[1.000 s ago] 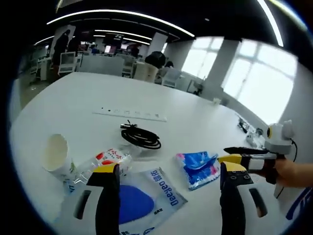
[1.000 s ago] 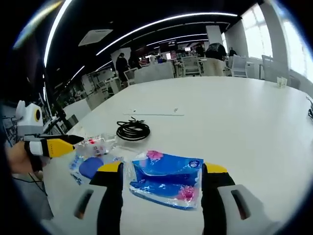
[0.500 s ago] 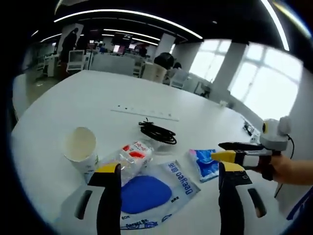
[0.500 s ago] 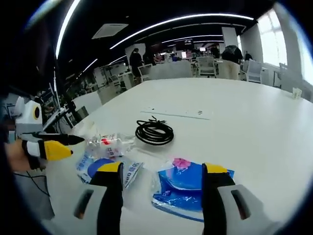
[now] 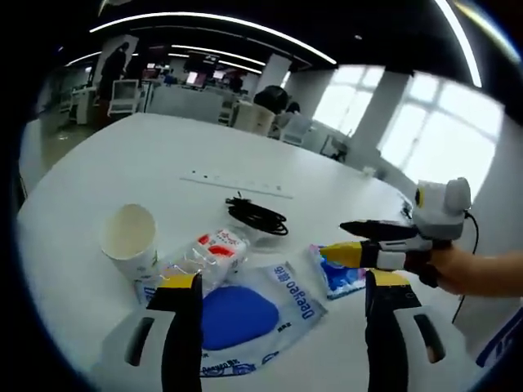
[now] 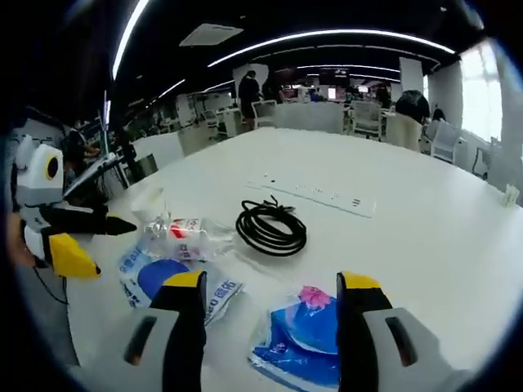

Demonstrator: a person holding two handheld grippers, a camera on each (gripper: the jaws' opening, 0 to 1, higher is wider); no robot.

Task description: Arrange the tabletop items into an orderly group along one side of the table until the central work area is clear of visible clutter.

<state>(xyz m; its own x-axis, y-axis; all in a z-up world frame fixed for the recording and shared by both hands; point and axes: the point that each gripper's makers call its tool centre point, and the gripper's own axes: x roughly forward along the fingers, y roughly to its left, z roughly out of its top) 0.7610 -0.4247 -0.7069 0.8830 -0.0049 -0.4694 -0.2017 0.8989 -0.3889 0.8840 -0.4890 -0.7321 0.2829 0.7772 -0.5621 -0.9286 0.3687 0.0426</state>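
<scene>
Clutter sat bunched near the white worktop (image 5: 98, 171) edge, left to right: paper cup (image 5: 128, 242), wipes pack (image 5: 214, 249), blue-printed pouch (image 5: 237, 317), coiled cable (image 5: 257, 217), blue packet (image 6: 304, 336); left claw (image 5: 278, 287) and right claw (image 6: 271, 287) hovered open, empty, seemingly poised to gather them.

White round table (image 5: 98, 175), left gripper view. Paper cup (image 5: 128, 239) upright, left of centre. Clear packet with red label (image 5: 214, 249) beside it. Blue-printed clear bag (image 5: 237, 314) flat, lower centre. Blue wipes pack (image 5: 341, 273) to right. Coiled black cable (image 5: 257, 216) at centre; white power strip (image 5: 237, 185) above.
</scene>
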